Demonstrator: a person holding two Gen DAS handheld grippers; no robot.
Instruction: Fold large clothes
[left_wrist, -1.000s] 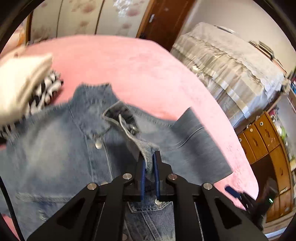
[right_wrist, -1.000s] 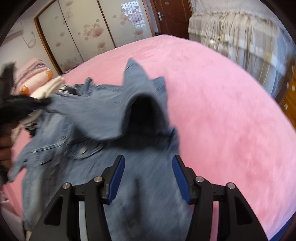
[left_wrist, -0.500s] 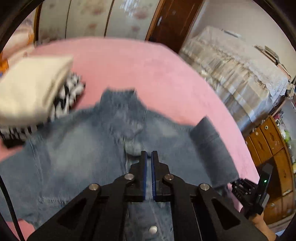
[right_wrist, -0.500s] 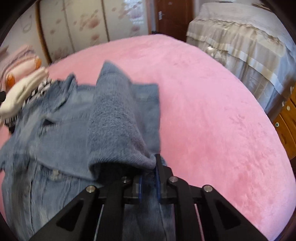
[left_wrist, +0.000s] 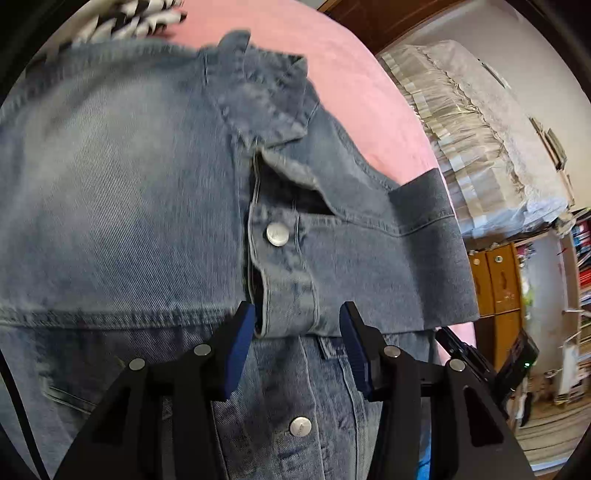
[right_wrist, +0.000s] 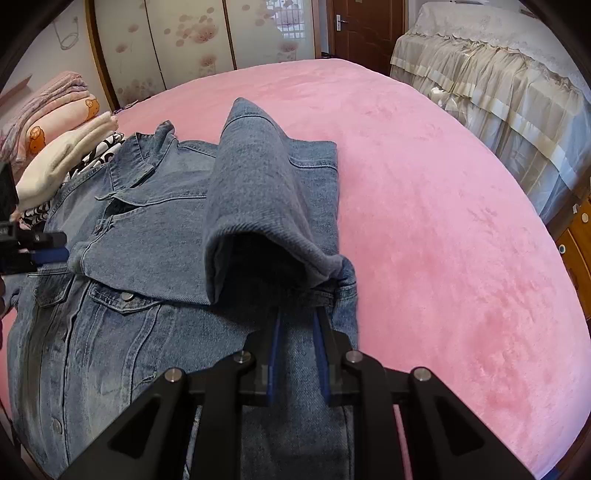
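Spread across a pink plush bedspread (right_wrist: 424, 184) lies a blue denim jacket (right_wrist: 147, 229), front side up, collar toward the far end of the bed. Its button placket (left_wrist: 288, 258) with silver snaps runs down the middle. One sleeve (right_wrist: 258, 192) is folded back over the chest, its open cuff facing the right wrist camera.

The left gripper (left_wrist: 297, 332) is opening; its blue pads stand apart on either side of the folded placket edge, which lies between them without being pressed. The right gripper (right_wrist: 298, 332) has its jaws narrow, pinched on a fold of denim just below the sleeve's cuff.

Beside the jacket's collar, at the far left of the bed, sits a pile of folded clothes (right_wrist: 62, 158): a cream garment on top of a black-and-white patterned one, with pink bedding (right_wrist: 48, 107) printed with orange cartoon faces behind. Beyond the bed stand sliding wardrobe doors (right_wrist: 184, 37) with a floral print and a dark wooden door (right_wrist: 362, 26). To the right, a cream lace cover (right_wrist: 498, 74) drapes over furniture, next to a wooden cabinet (left_wrist: 495, 280). No writing is readable.
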